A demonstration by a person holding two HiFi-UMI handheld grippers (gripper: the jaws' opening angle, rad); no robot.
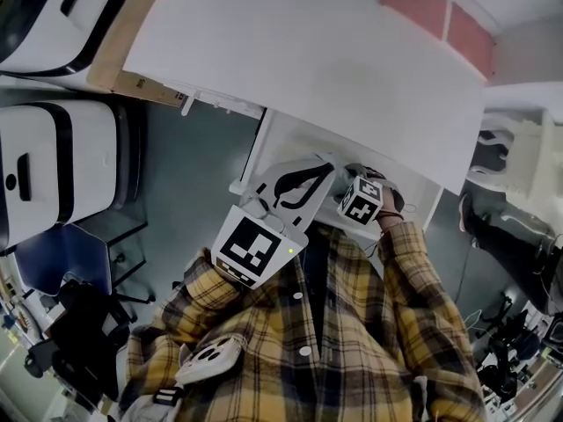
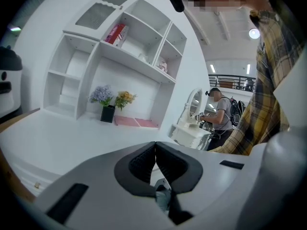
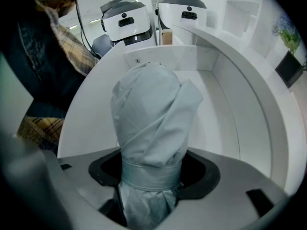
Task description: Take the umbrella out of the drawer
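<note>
Jaws on the left gripper (image 2: 155,151) are pressed together with nothing between them. It hangs over the left front of the drawer (image 1: 290,139), doing no work. Its best use, I judge, is to stay off the drawer's front edge, or to steady that edge if the drawer shifts.

Further right, the right gripper (image 3: 151,176) is clamped on the umbrella (image 3: 151,123) at its strap, inside the drawer, with the white walls curving round behind it. The strap is a sound place to hold, since the loose grey fabric above it would slide. The lift should go straight up until the umbrella clears the walls. It should then come toward the person, because the table (image 1: 308,51) overhangs the back of the drawer.

In the head view the gripper and hand hide the umbrella. Its handle end is cut off below the jaws. Whether its far end touches the drawer floor cannot be told.
</note>
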